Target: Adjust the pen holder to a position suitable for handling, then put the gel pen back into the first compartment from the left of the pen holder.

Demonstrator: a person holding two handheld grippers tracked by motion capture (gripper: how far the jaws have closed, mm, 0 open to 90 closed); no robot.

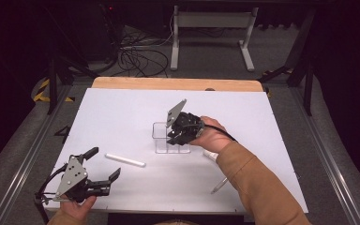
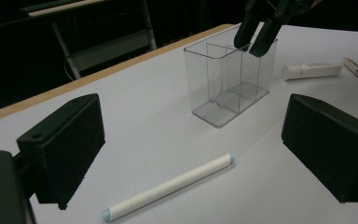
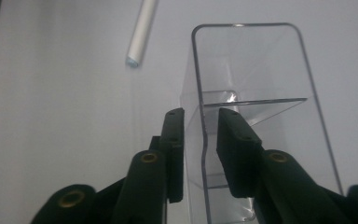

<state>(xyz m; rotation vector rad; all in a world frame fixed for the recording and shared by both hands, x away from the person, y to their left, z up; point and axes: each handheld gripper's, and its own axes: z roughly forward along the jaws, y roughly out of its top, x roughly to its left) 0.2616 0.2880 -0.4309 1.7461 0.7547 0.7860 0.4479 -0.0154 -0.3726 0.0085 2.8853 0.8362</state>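
A clear plastic container [image 1: 160, 132] with inner dividers stands upright mid-table. My right gripper [image 1: 175, 137] comes down over its right end, the jaws straddling one thin wall. In the right gripper view a narrow gap shows on each side of that wall [image 3: 201, 135], so the gripper [image 3: 200, 116] is open. A white stick [image 1: 125, 160] lies flat left of the container. My left gripper [image 1: 105, 162] rests near the front left corner, wide open and holding nothing. In the left gripper view the stick [image 2: 168, 189] lies between its jaws, and the container [image 2: 228, 79] and right gripper [image 2: 254, 42] stand beyond.
A short white capped tube [image 1: 210, 154] and a thin pen [image 1: 219, 185] lie right of the container, partly under the right forearm. The white tabletop ends at a wooden strip [image 1: 176, 84] at the far edge. Cables and a table frame sit on the floor behind.
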